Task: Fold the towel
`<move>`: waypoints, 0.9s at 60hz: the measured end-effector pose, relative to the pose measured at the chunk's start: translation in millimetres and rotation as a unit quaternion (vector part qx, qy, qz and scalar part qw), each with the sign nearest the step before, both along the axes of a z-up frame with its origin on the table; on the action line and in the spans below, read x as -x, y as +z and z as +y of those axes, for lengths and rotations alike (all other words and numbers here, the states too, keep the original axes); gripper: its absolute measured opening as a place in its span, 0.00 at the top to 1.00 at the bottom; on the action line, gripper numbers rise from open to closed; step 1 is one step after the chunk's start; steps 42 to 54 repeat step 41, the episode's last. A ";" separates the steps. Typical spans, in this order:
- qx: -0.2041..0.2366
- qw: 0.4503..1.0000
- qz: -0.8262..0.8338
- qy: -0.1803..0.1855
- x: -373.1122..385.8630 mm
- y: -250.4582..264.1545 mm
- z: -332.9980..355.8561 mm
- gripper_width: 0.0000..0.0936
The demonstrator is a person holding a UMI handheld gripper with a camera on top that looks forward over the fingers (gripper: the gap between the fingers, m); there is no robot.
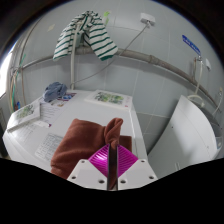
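A brown towel lies partly on the white table, and one corner of it rises up between my fingers. My gripper is shut on that corner. The magenta pads press together on a thin fold of the brown cloth. The towel's lifted edge stands upright just above the fingertips, and the rest drapes down to the left over the table. The part of the towel under the fingers is hidden.
A green-and-white striped cloth hangs on the wall beyond. Small boxes and a blue item sit at the table's far left. A white panel stands to the right. A white power cord runs along the wall.
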State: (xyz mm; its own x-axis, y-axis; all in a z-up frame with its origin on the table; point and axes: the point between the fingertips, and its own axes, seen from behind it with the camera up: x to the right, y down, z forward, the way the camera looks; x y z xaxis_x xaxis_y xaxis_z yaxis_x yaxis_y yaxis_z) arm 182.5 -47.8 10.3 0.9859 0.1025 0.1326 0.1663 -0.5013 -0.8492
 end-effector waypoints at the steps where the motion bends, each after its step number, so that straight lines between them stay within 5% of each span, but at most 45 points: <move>1: 0.000 1.000 0.004 0.003 -0.3 0.0 0.0 0.89; 6: 0.008 1.000 0.015 0.016 -5.7 1.5 -2.4 0.63; 12: 0.006 0.999 0.027 0.039 -18.0 20.4 -15.0 0.06; 15: 0.000 0.997 0.049 0.051 -25.0 33.1 -29.5 0.13; 21: 0.000 0.996 0.070 0.058 -50.8 42.8 -65.5 0.09; 36: 0.033 0.988 0.145 0.033 -90.5 33.6 -145.7 0.11; 54: 0.032 0.984 0.175 0.021 -96.5 35.1 -156.8 0.11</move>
